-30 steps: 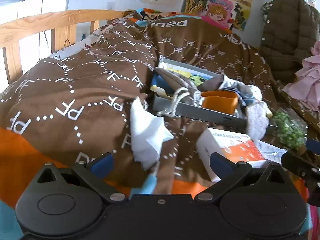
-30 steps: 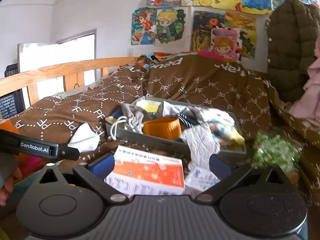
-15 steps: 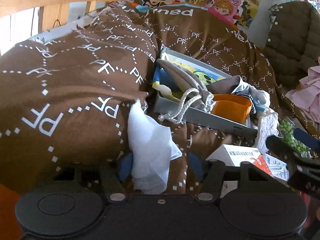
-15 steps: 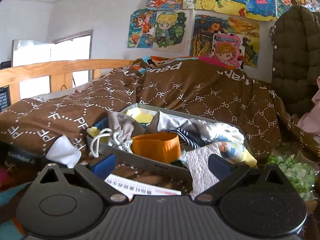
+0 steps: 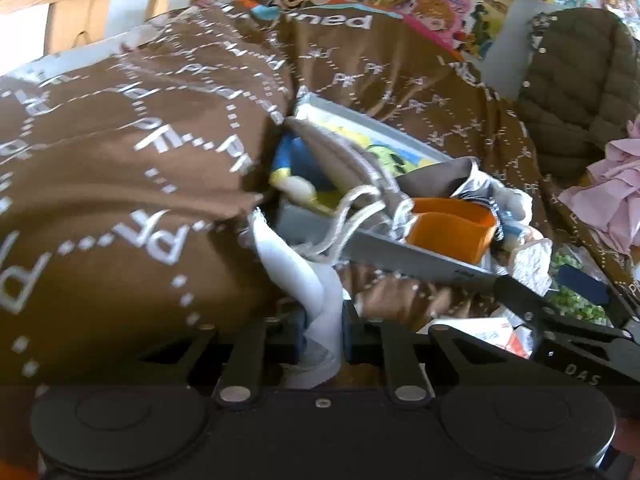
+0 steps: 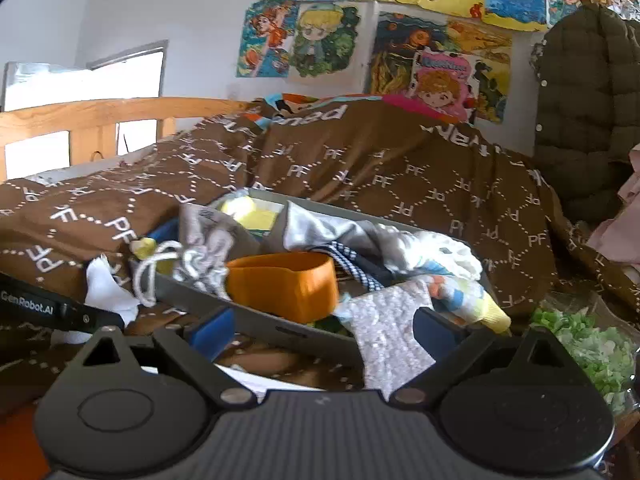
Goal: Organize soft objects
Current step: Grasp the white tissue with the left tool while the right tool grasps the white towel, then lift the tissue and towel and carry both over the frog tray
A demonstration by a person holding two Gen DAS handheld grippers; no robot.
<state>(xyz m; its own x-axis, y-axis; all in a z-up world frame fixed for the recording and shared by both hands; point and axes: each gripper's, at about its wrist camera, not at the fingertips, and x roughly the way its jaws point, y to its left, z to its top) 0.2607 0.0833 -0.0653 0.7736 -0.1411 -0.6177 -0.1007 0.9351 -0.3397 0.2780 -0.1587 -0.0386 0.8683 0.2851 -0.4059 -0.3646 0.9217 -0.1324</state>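
My left gripper [image 5: 323,334] is pinched tight on a white cloth [image 5: 298,276]. The cloth sticks up from between the two fingers and leans on the brown blanket [image 5: 132,184]. It sits just beside the near corner of the gray box [image 5: 404,254]. My right gripper [image 6: 322,326] is open wide and holds nothing. Its blue pads [image 6: 210,326] are far apart, right in front of the near wall of the box. The box lies on the blanket and is full of soft things. An orange band [image 6: 288,284] stands at the front of it. A gray bag [image 6: 208,240] with a white string [image 6: 154,276] hangs over the left edge. A fuzzy gray cloth [image 6: 386,328] hangs over the front wall, close to my right finger. Some pale clothes [image 6: 392,244] are piled at the back. A bag of green bits [image 6: 588,344] lies to the right of the box. A green coat [image 6: 588,112] hangs by the wall, and bright pictures [image 6: 320,32] are stuck up above the bed. From the right camera, I see my left gripper's black arm and the white cloth on the left.
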